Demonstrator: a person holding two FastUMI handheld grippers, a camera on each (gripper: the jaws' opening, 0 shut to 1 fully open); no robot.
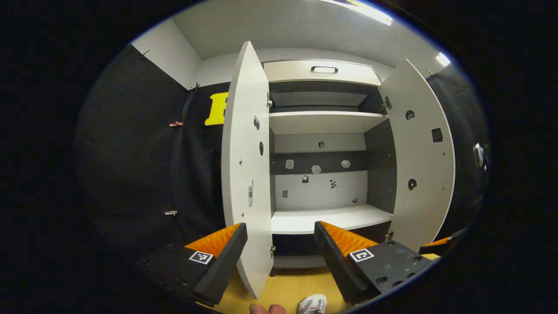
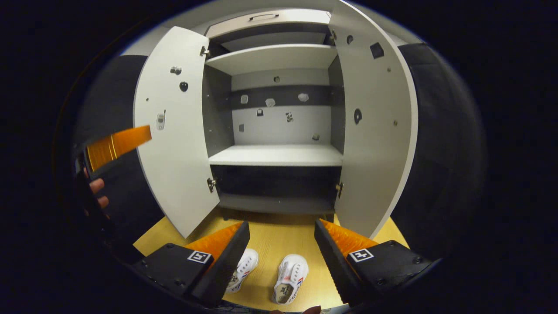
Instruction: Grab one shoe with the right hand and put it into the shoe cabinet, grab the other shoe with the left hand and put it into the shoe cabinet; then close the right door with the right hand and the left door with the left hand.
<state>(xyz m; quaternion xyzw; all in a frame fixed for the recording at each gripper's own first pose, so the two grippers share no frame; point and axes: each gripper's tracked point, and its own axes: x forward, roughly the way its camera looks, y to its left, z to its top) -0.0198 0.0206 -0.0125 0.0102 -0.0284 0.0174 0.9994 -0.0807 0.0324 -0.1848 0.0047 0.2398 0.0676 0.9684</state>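
Two white shoes lie on the wooden floor in front of the open shoe cabinet: one shoe between my right gripper's fingers in the right gripper view, the other shoe partly behind its left finger. My right gripper is open, hovering above them. My left gripper is open and empty, aimed at the left door's edge; a shoe's toe peeks at the bottom. The left gripper's finger and a hand show at the left of the right gripper view.
Both cabinet doors stand wide open, the right door and left door. The white shelves inside are bare. Black cloth walls flank the cabinet. The right gripper's finger shows at the lower right of the left gripper view.
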